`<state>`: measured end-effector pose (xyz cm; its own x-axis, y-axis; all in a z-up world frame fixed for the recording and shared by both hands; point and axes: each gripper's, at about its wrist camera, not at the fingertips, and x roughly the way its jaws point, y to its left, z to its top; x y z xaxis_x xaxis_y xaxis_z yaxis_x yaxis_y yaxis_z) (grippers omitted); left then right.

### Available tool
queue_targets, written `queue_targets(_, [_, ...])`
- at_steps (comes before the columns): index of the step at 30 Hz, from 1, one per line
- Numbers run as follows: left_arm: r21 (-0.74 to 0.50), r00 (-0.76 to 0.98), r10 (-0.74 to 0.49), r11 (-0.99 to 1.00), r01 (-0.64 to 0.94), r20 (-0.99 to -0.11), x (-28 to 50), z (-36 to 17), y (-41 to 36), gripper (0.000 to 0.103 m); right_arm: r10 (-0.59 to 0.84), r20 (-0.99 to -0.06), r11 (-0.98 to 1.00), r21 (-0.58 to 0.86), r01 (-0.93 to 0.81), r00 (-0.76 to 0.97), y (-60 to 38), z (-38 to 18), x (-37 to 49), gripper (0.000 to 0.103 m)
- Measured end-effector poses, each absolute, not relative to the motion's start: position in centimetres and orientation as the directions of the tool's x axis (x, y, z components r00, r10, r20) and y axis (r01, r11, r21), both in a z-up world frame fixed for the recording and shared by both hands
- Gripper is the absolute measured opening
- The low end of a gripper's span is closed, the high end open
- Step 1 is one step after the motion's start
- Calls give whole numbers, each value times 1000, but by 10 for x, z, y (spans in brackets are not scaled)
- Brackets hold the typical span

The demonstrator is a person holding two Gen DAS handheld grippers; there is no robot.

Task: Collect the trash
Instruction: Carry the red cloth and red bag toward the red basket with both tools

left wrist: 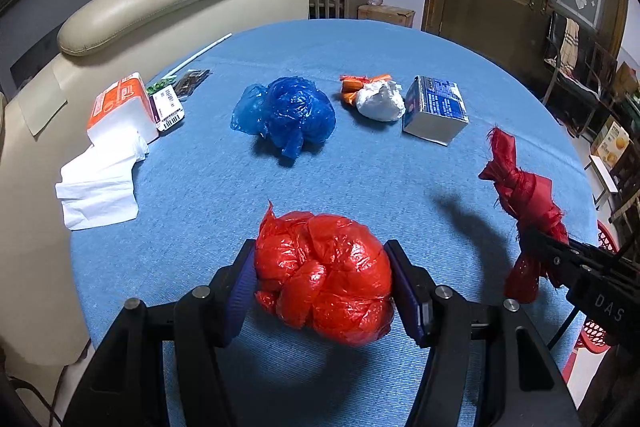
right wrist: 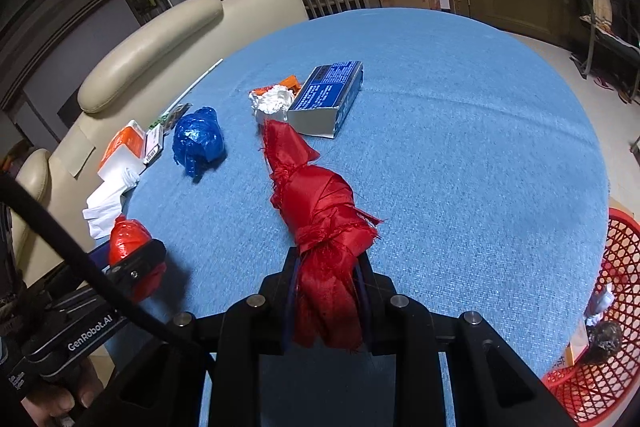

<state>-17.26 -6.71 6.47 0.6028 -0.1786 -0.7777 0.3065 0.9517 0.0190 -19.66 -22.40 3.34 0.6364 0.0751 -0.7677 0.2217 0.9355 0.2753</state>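
My left gripper (left wrist: pixel 322 279) is shut on a crumpled red plastic bag (left wrist: pixel 326 275), held just above the blue tablecloth (left wrist: pixel 360 179); the same bag (right wrist: pixel 130 243) shows at lower left in the right wrist view. My right gripper (right wrist: pixel 328 267) is shut on a knotted red cloth (right wrist: pixel 320 211), which sticks up and forward from the jaws; that cloth (left wrist: pixel 520 203) appears at the right of the left wrist view. Lying on the table are a blue plastic bag (left wrist: pixel 288 115), a white crumpled wad (left wrist: pixel 380 101) with an orange wrapper (left wrist: pixel 352 87), and a blue-and-white carton (left wrist: pixel 436 111).
A red mesh basket (right wrist: pixel 600 347) with some trash stands below the table's right edge. A tissue pack (left wrist: pixel 120 111) with loose white tissues (left wrist: pixel 100 187) and small packets (left wrist: pixel 170 103) lie at the table's left. A beige leather sofa (left wrist: pixel 140 11) runs behind.
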Motion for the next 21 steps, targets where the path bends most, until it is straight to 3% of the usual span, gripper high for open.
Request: queue_targets(21, [30, 602, -185, 944, 328, -777, -182, 65, -79, 64, 55, -750, 924, 289, 251, 659, -234, 40, -219, 27])
